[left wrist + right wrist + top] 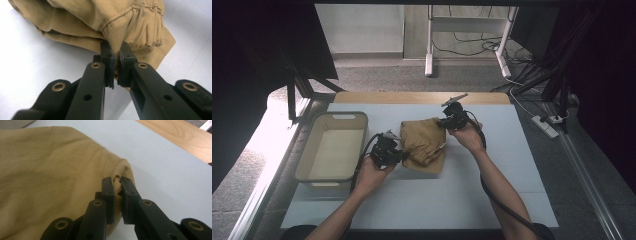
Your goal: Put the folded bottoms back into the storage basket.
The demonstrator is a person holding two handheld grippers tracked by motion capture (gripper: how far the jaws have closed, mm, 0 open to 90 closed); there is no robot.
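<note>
A folded tan garment (424, 142) lies in the middle of the white table. My left gripper (404, 156) is at its near left side, shut on a fold of tan cloth (117, 42) next to the gathered elastic band (147, 25). My right gripper (443, 123) is at the garment's far right corner, shut on a pinch of the tan cloth (118, 181). In the right gripper view the garment (50, 182) spreads to the left of the jaws. A hand holds each gripper.
A beige plastic bin (334, 146) stands at the left of the table, close to the left gripper, and looks empty. The wooden table edge (422, 97) runs along the far side. Cables and stand legs (467, 47) are on the floor beyond.
</note>
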